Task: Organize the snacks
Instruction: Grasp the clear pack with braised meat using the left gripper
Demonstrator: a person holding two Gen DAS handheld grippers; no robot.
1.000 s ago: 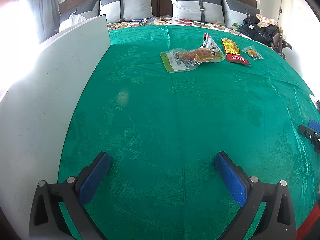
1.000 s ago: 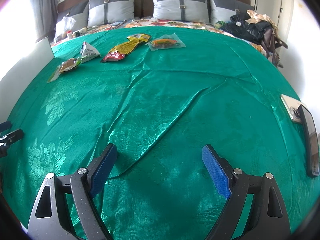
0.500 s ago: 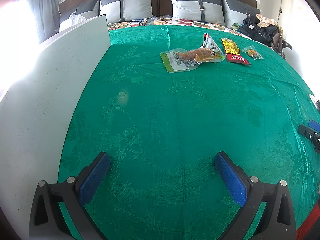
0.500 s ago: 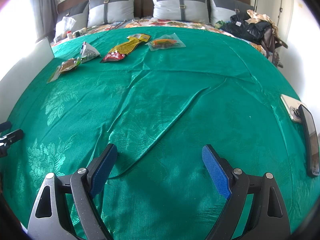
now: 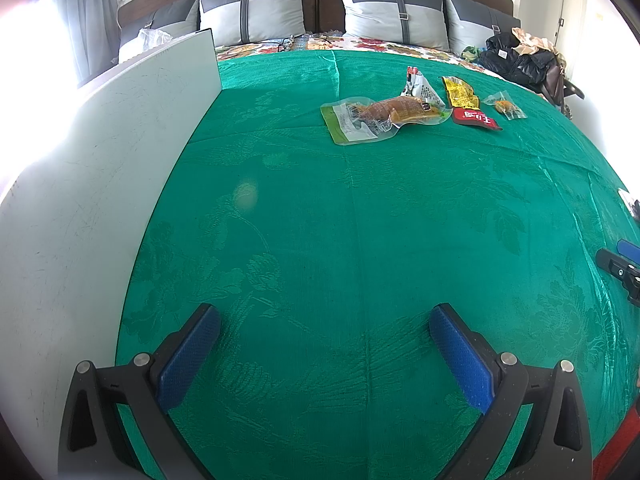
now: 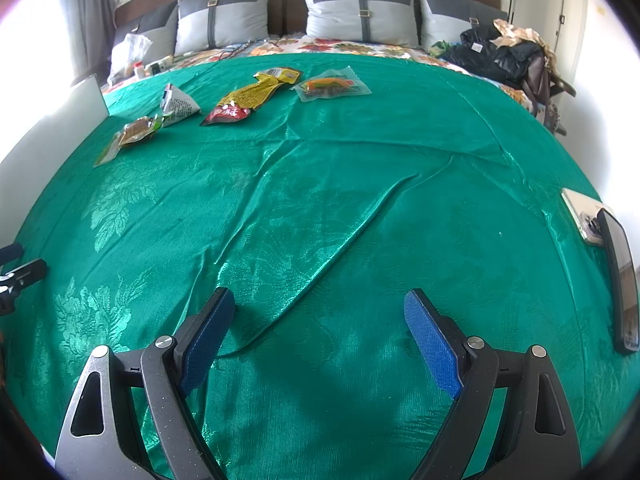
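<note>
Several snack packets lie far off on the green bedspread (image 5: 360, 220). In the left wrist view: a clear packet with brown food (image 5: 380, 118), a white triangular packet (image 5: 420, 86), a yellow packet (image 5: 460, 92), a red packet (image 5: 476, 119) and a small clear packet (image 5: 505, 105). The right wrist view shows the same brown-food packet (image 6: 134, 134), white packet (image 6: 178, 104), yellow packet (image 6: 256, 90), red packet (image 6: 228, 114) and clear packet (image 6: 332, 86). My left gripper (image 5: 324, 336) is open and empty low over the cloth. My right gripper (image 6: 318, 320) is open and empty too.
A white board (image 5: 92, 184) stands upright along the bed's left edge. Pillows (image 5: 392, 10) line the headboard. Dark bags (image 6: 500, 56) sit at the far right corner. A phone (image 6: 584, 216) and a dark flat device (image 6: 620, 280) lie at the right edge. Cloth folds (image 6: 320, 240) run across the middle.
</note>
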